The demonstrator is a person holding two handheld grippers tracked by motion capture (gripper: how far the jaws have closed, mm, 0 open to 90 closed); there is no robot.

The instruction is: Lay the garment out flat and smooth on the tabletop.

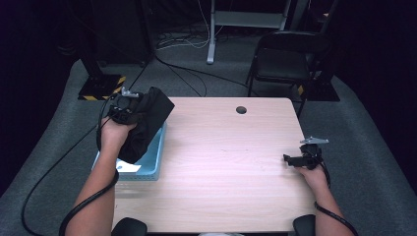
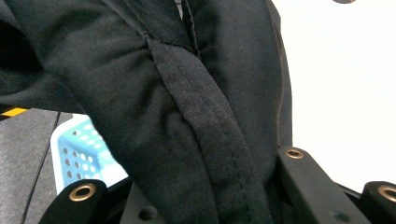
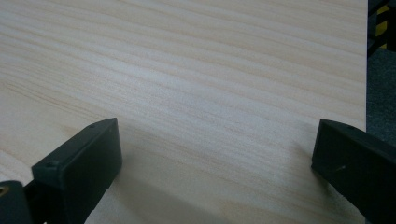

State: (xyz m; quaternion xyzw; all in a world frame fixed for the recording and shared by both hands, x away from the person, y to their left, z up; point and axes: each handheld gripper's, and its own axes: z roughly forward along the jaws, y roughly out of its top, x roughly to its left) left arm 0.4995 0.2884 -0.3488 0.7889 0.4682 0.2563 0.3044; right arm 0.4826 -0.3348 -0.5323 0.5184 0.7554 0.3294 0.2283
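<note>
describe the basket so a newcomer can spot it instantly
Start at the wooden table and go to its left edge. The basket sits there, under the black cloth held by the left tool. It is pale blue plastic with perforated walls, the scene's one coloured container.

dim, dark surroundings; bright table [image 1: 231,162] washes out behind the black cloth [image 2: 154,93].
</note>
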